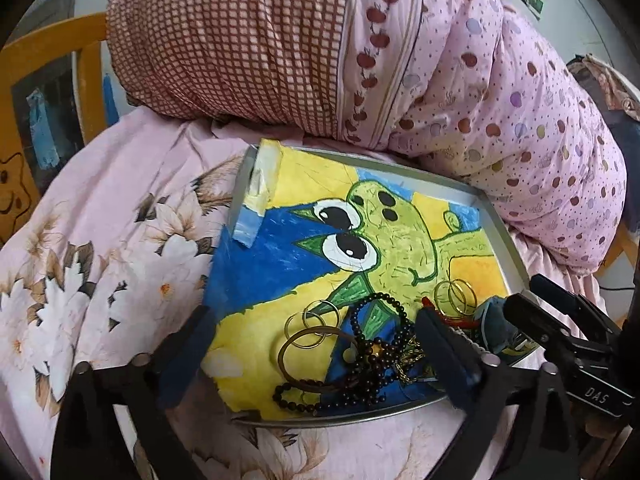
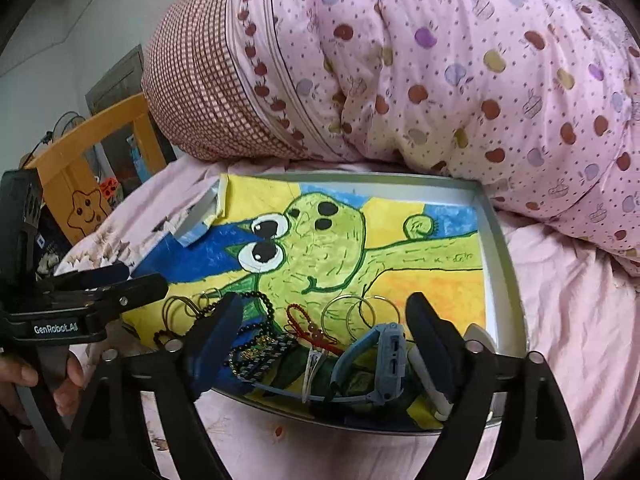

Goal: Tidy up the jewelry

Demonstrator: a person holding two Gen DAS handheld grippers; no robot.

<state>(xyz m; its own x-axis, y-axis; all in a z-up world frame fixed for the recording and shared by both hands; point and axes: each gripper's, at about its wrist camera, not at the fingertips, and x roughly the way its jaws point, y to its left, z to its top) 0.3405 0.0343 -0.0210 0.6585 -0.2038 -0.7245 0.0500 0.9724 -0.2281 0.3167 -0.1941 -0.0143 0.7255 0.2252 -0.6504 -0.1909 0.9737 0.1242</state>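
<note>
Here, on a bed, both grippers hover with fingers spread over a tray point(image 2: 496, 248) where the jewelry lies heaped at the near edge: left gripper point(image 1: 312, 344) above the beads point(image 1: 360, 364), right gripper point(image 2: 324, 332) above the rings point(image 2: 360, 316). Best to pinch one loose ring, avoiding the tangled beads.

Right gripper point(image 2: 326, 322) jaws spread over jewelry pile point(image 2: 280, 340), blue watch point(image 2: 384, 356), frog-painted tray point(image 2: 500, 248), bed
</note>
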